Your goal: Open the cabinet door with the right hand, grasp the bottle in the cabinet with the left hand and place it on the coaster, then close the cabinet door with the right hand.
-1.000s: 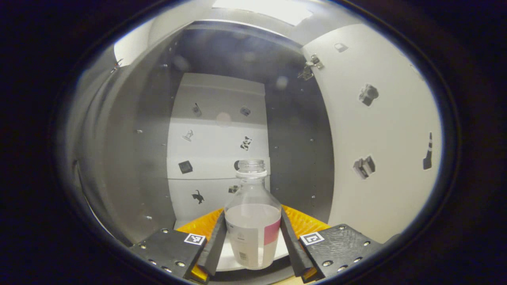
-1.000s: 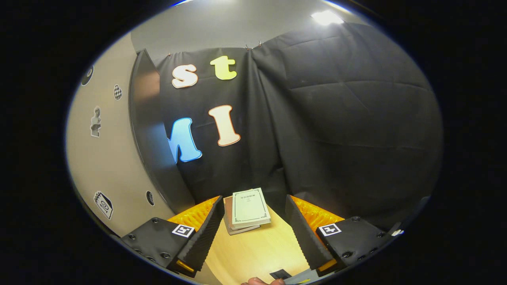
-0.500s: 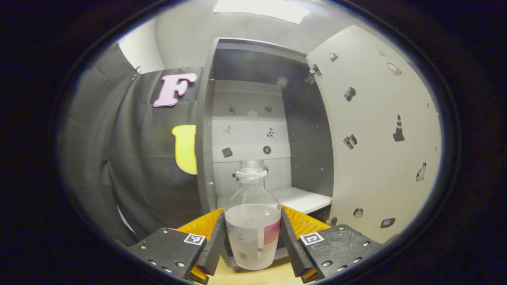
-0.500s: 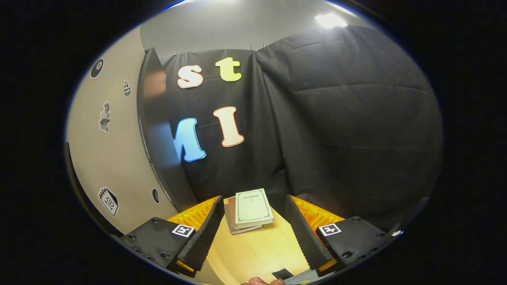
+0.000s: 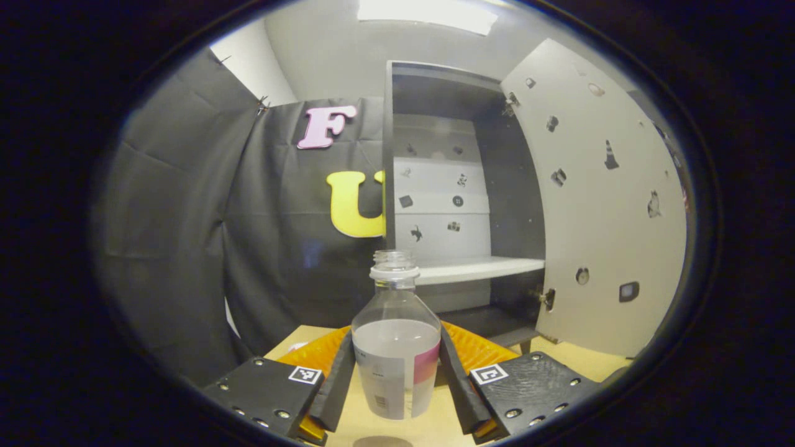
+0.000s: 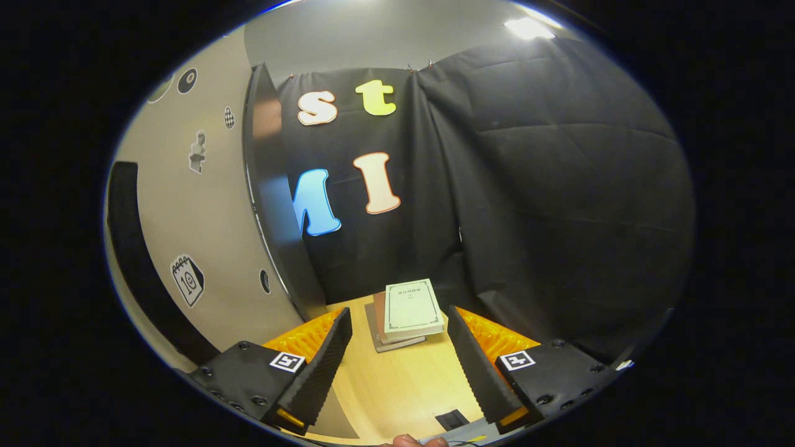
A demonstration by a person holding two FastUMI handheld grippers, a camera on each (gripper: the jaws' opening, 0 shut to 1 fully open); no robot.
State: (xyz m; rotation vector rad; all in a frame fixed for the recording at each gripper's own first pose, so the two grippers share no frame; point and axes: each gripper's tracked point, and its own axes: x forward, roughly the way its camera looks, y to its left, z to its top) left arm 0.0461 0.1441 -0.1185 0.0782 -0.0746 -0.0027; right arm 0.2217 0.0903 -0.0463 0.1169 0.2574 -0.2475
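Bottle [image 5: 396, 366] first: it stands upright between the fingers of the left gripper [image 5: 396, 390], both of which press on its labelled lower body, so the jaws are clamped on it. It is clear, uncapped and roughly half full of pale liquid. It appears to be held above the wooden table [image 5: 577, 360], out in front of the cabinet [image 5: 463, 186] and apart from it.

Judging from this, the door-opening and the grasp are done. Left to do are setting the bottle on the coaster, and closing the door. A dark rounded shape at the very bottom of the left gripper view could be that coaster, but I cannot tell.

In the right gripper view, the right gripper [image 6: 397, 366] has its jaws spread wide with nothing between them, over bare tabletop. A small stack of books [image 6: 407, 309] lies just beyond its fingertips.

Farther off, the cabinet door [image 5: 605, 205] swings out to the right, its free edge jutting toward the table front. The same door rises close on the left of the right gripper view. Room to lower the bottle looks ample; the door edge is the thing to steer clear of.
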